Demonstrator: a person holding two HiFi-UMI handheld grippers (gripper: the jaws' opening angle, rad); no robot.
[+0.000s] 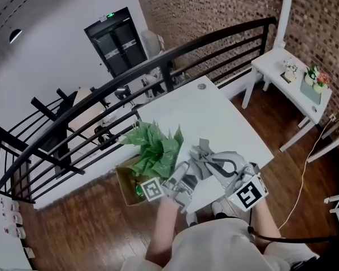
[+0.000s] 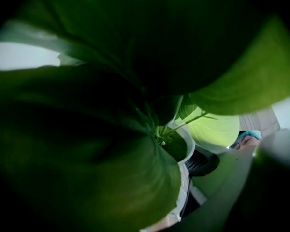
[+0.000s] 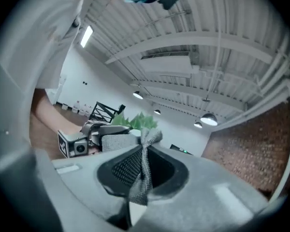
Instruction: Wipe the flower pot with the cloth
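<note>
The flower pot (image 2: 187, 148) is white, with moss and broad green leaves (image 1: 155, 151) that hide it in the head view. In the left gripper view the leaves fill the picture and the pot's rim faces the camera. My left gripper (image 1: 178, 182) reaches in under the leaves at the table's near left edge. In the right gripper view the left gripper (image 3: 106, 138) closes on the pot below the leaves (image 3: 137, 121). My right gripper (image 1: 223, 171) sits just right of it, shut on the grey cloth (image 1: 206, 154). A strip of that cloth (image 3: 142, 178) is pinched between its jaws.
The white table (image 1: 214, 114) stands against a black railing (image 1: 158, 66). A cardboard box (image 1: 127, 185) sits on the wooden floor under the plant. A white side table (image 1: 294, 75) with small potted flowers is at the far right, and a cable (image 1: 305, 168) runs across the floor.
</note>
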